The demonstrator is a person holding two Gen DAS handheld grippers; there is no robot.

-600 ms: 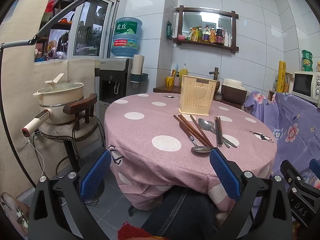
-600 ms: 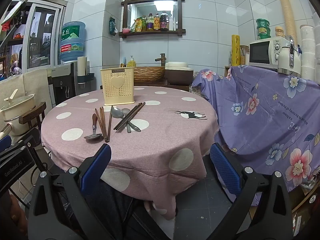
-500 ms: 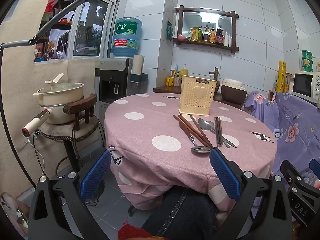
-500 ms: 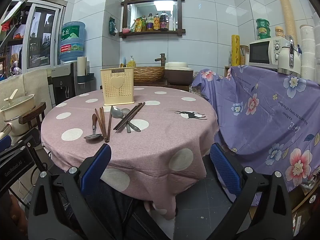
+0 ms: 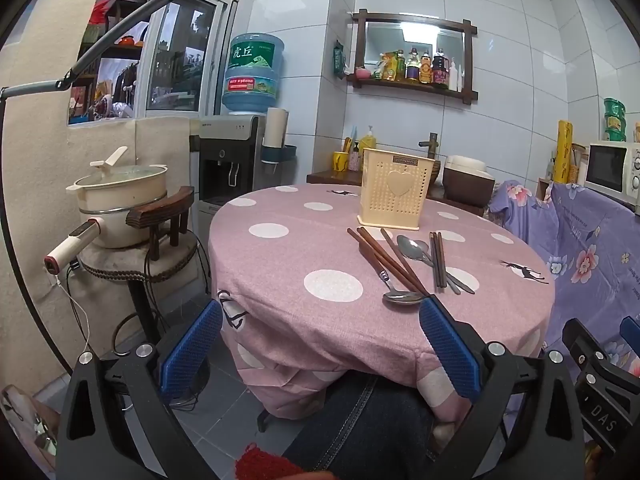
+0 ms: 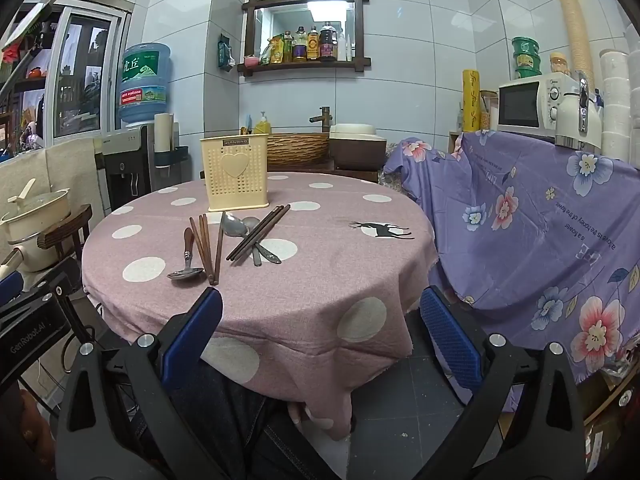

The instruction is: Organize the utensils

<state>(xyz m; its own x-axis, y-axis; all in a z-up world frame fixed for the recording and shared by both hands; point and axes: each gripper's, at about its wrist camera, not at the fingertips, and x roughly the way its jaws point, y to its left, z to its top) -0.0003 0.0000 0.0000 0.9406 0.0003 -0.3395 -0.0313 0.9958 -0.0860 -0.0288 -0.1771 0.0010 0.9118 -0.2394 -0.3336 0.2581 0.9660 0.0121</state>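
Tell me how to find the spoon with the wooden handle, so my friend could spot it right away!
Look at the round table with the pink polka-dot cloth. In front of the cream holder with a heart lie chopsticks and spoons. The wooden-handled spoon lies at the left end of that group, its bowl toward the near edge; the other two spoons are all metal and lie closer to the holder.

The utensil holder [image 6: 234, 173] was set upright on the table [image 6: 320, 280]; chopsticks [image 6: 258, 233] and spoons [image 6: 186, 264] were laid just before it, a microwave [image 6: 532, 106] well to its right.
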